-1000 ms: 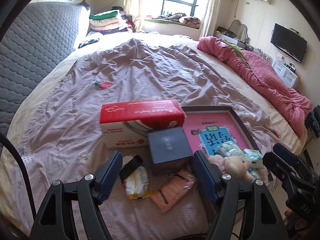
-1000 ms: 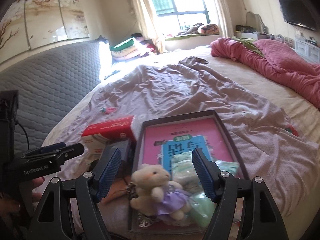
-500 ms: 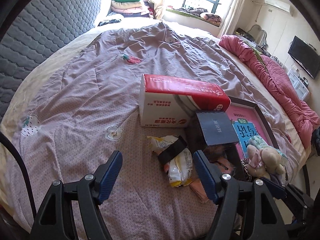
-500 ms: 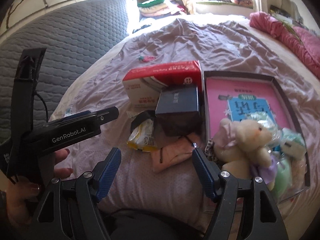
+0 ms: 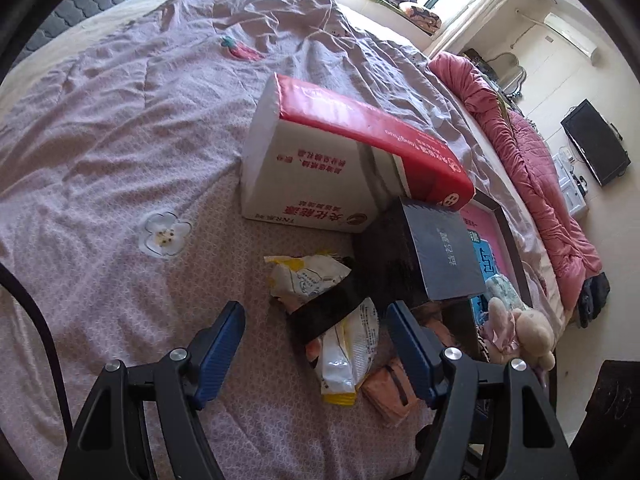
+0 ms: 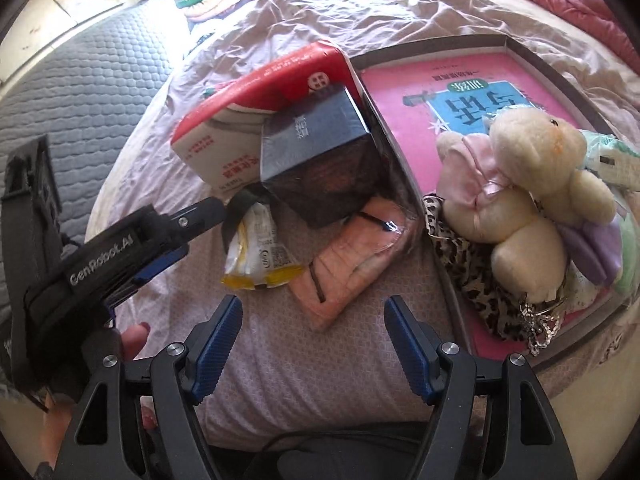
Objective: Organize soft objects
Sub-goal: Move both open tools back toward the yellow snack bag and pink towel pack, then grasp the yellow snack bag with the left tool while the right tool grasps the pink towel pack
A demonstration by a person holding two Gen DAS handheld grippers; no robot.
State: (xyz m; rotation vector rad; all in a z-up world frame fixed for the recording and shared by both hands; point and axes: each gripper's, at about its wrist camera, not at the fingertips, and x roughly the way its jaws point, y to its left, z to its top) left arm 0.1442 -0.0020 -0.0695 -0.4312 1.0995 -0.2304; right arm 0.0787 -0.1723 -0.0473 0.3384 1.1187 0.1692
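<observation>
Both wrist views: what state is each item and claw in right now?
Left claw: open, empty, above the yellow packet.
Right claw: open, empty.
Plush bear: lying in the tray.
Pink pouch: flat on the bed.
Dark box: leaning on the red box.

Left claw (image 5: 316, 330) angled downward, jaws apart and empty, right claw (image 6: 312, 330) likewise, both hand-held

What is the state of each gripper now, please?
Left gripper: open, holding nothing, above the yellow packet.
Right gripper: open, holding nothing.
</observation>
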